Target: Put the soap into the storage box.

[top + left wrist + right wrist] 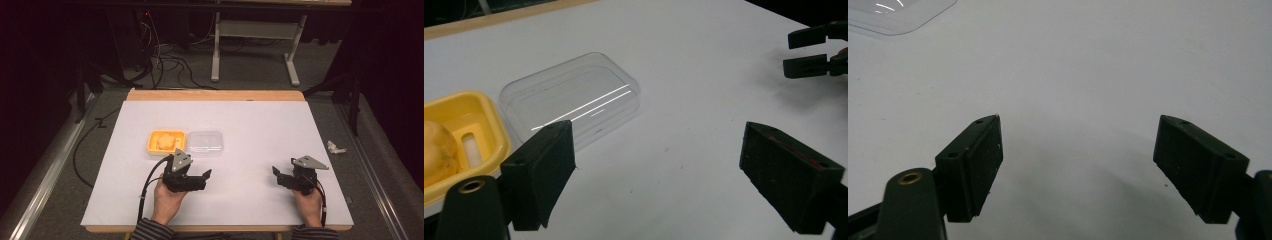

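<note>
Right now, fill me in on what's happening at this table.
A person sits at a white table with a claw in each hand. The left claw is open and empty, just short of a clear plastic lid that lies flat beside a yellow tray holding a piece of orange-yellow food. The right claw is also open and empty, resting over bare table off to the right. Nothing is gripped at this moment.

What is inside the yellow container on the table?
Inside the yellow container lies one pale orange, rounded piece of food. Beside it a slot in the container floor shows in the left gripper view. What lies under the food is covered.
</note>
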Available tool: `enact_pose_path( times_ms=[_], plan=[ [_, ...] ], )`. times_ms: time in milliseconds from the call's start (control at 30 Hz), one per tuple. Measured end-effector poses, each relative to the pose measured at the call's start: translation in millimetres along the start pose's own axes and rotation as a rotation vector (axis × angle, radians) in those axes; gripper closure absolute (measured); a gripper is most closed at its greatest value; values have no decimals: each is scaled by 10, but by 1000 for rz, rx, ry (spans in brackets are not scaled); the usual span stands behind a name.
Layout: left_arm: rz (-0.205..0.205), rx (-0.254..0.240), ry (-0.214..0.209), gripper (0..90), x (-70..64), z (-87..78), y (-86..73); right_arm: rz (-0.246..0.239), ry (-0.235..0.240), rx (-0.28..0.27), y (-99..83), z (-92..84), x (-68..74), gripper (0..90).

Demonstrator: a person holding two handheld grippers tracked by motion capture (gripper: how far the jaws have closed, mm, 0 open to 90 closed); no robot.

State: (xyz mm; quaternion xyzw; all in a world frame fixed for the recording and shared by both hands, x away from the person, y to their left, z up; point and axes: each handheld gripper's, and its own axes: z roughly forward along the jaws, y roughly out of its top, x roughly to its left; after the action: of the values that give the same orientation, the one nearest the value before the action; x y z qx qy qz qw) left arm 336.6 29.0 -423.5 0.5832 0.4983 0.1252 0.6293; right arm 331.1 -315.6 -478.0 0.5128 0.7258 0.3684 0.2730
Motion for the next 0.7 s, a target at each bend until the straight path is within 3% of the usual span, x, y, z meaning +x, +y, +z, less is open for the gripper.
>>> enact_pose_path(
  times_ms=[700],
  plan=[
    [-5,71,-3,154,-13,148,-158,-3,0,8,3,9,3,201]
  ],
)
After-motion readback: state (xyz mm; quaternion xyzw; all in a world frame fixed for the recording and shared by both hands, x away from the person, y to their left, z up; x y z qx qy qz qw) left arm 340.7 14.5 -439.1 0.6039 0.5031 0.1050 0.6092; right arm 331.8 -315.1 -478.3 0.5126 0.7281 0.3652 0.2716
